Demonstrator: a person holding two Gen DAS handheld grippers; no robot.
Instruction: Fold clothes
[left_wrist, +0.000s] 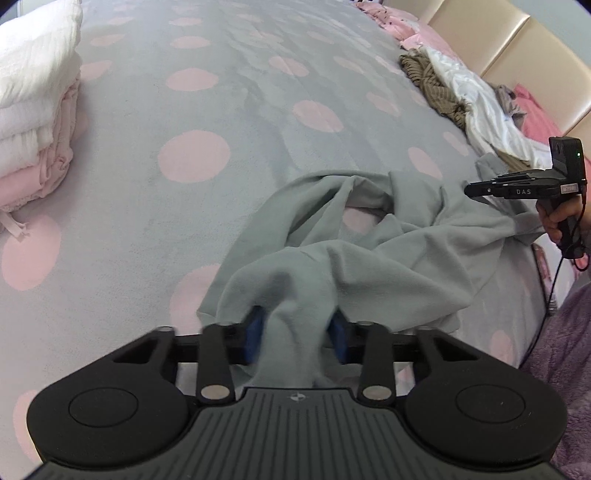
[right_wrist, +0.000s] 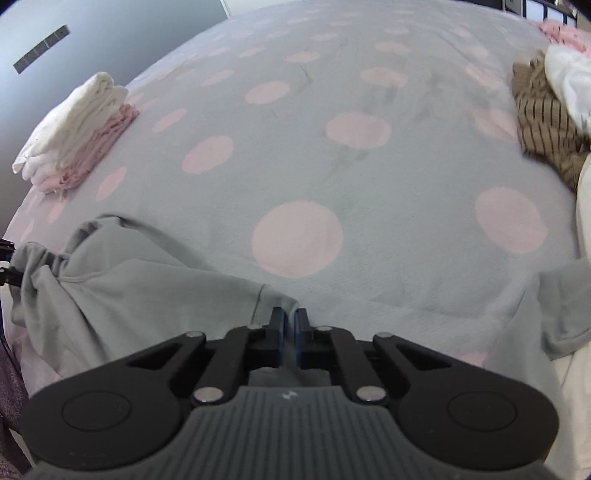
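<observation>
Gripping a bunched fold of the crumpled grey garment (left_wrist: 369, 251) near the bed's (left_wrist: 221, 110) front edge, the left tongs (left_wrist: 297, 334) and closed right tongs (right_wrist: 290, 325) pinching its edge have folding still ahead, beyond the folded stack (left_wrist: 33, 110).

Both cams sit right behind their tools, angled steeply down at the bed (left_wrist: 229, 122), pretty close up. Left one faces across toward the headboard (left_wrist: 517, 48); right one looks the other way toward a wall (right_wrist: 92, 33). Both catch the grey garment (left_wrist: 369, 251), folded stack (right_wrist: 77, 133) and clothes pile (left_wrist: 461, 92).
</observation>
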